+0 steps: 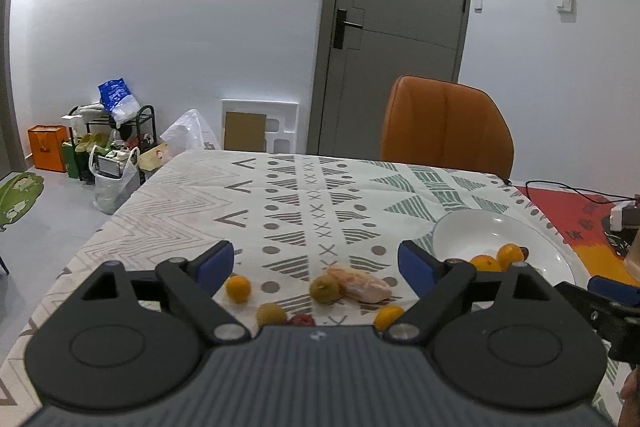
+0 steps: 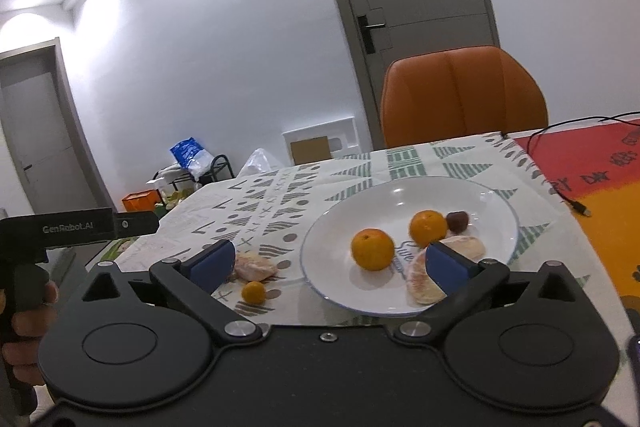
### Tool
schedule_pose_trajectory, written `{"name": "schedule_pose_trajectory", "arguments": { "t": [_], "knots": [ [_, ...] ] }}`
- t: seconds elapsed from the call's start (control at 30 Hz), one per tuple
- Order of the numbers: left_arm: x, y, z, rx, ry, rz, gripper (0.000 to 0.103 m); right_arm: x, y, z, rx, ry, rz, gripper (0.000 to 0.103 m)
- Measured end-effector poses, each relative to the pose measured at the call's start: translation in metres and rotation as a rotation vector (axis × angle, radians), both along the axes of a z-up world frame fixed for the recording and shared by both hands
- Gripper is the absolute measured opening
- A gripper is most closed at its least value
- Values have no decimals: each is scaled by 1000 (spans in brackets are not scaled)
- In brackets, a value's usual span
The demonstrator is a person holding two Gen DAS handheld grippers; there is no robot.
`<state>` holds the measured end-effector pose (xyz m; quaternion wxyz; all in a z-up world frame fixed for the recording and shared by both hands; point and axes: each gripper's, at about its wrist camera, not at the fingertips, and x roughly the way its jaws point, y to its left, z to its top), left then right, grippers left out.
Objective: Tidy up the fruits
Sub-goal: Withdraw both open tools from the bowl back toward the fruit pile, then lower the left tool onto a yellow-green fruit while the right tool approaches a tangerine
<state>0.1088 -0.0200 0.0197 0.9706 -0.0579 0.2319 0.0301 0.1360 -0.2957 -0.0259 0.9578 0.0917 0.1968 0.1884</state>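
My left gripper [image 1: 316,259] is open above loose fruit on the patterned tablecloth: two small oranges [image 1: 238,289], two green fruits [image 1: 325,289], a red date [image 1: 301,321] and a peeled citrus segment [image 1: 360,285]. Nothing sits between its pads. My right gripper [image 2: 330,263] hangs wide open over the near side of a white plate [image 2: 380,211]. The plate holds two oranges [image 2: 372,249], a dark red date [image 2: 457,221] and peeled segments [image 2: 424,283]; the right pad overlaps one segment in this view. Left of the plate lie another segment [image 2: 256,267] and a small orange [image 2: 253,292].
An orange chair [image 1: 446,123] stands at the table's far side. A black cable [image 2: 560,195] runs over a red and orange cloth [image 2: 600,227] at the right. Bags and a shoe rack [image 1: 112,143] crowd the floor at the left. A hand [image 2: 28,311] holds the left gripper's handle.
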Motion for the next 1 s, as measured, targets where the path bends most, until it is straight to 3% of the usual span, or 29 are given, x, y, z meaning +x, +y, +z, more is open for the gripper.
{"name": "schedule_pose_trajectory", "arguments": {
  "t": [0.6,1.0],
  "knots": [
    [-9,41,-12,-44,7,67,87,4,39,-3,-46,9,99,102],
    [-3,54,-30,-77,33,61,72,16,57,-12,-79,47,126,86]
  ]
}}
